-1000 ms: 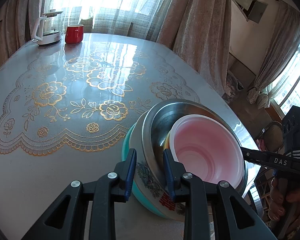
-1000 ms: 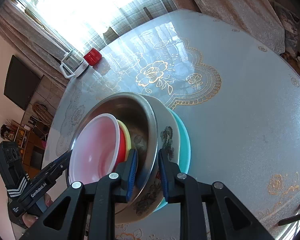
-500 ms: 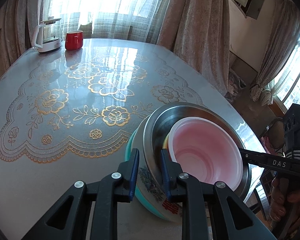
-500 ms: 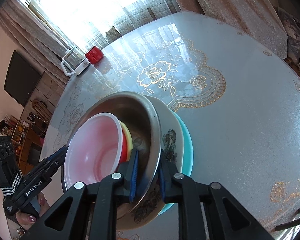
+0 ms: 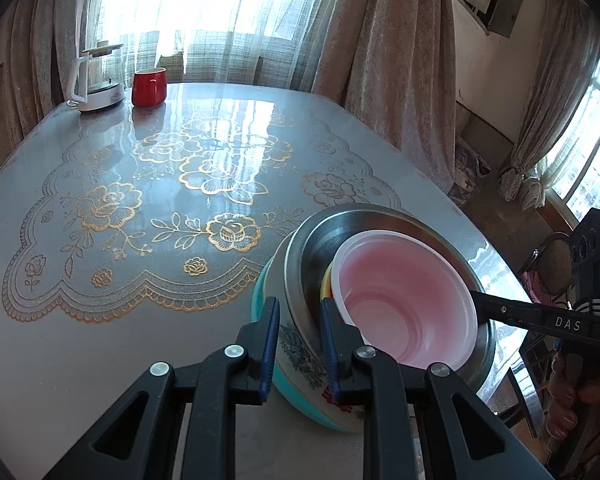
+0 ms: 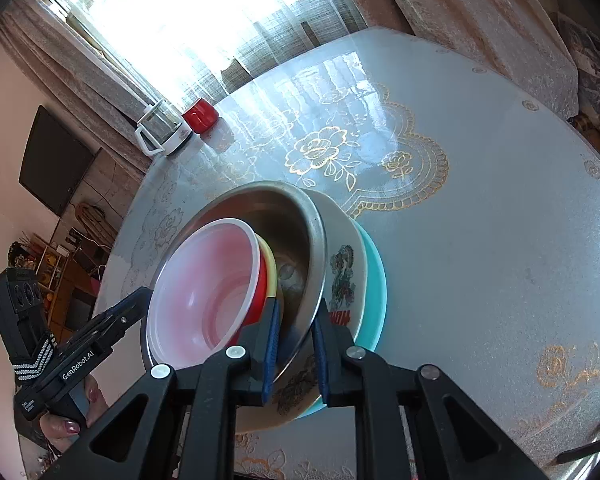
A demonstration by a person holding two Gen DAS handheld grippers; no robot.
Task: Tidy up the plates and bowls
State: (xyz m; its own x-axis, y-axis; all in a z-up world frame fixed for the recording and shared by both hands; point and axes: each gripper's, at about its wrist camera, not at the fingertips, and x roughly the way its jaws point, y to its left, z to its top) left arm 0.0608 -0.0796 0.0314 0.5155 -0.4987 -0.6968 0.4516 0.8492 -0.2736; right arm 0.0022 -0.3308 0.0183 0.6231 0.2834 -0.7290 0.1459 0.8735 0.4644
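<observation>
Sunlit counter [image 5: 100, 340] carried the nested bowls [image 5: 400, 300] near its edge, left gripper [image 5: 300, 336] and right gripper [image 6: 296, 344] each clamped on opposite rims, likely mid-carry of the stack; next needs level, synchronized lift.

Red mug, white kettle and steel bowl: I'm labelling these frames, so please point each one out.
Red mug [image 5: 149, 87]: left wrist view, middle of its side wall.
White kettle [image 5: 99, 76]: left wrist view, its body.
Steel bowl [image 6: 290, 216]: right wrist view, bare inner wall.
</observation>
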